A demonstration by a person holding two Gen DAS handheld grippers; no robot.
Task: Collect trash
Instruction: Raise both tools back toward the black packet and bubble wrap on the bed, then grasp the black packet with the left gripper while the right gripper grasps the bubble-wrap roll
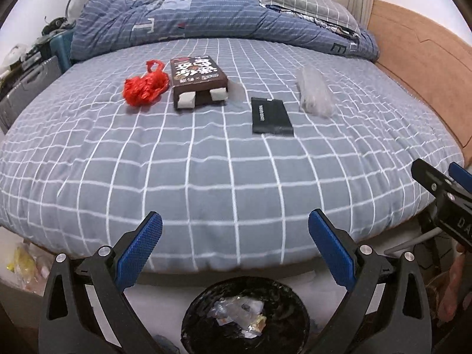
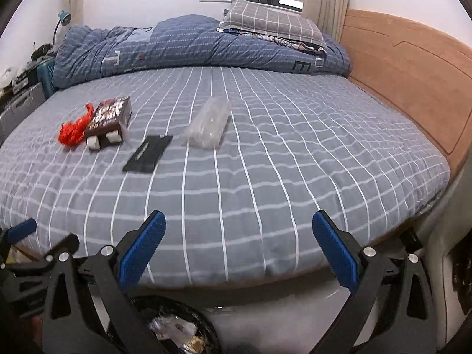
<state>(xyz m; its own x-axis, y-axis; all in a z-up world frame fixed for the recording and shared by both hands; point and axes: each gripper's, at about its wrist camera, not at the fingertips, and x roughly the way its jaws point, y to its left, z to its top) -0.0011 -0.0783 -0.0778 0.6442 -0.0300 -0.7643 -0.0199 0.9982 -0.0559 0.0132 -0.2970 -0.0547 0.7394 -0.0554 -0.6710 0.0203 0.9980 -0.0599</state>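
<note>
Four bits of trash sit on the bed point(image 1: 236, 177), all placed off the brown box point(image 1: 198, 81): it's printed on top, with two pale flaps at its near end. Touching its left side, a crumpled red plastic bag point(image 1: 144, 85). To its right, a flat black packet point(image 1: 271, 116); beyond that, a clear crinkled wrapper point(image 1: 314, 91). Left gripper point(image 1: 235, 246) gapes wide, empty, above the black bin point(image 1: 244, 315). Right gripper point(image 2: 239, 246) likewise spread, holding nothing.
</note>
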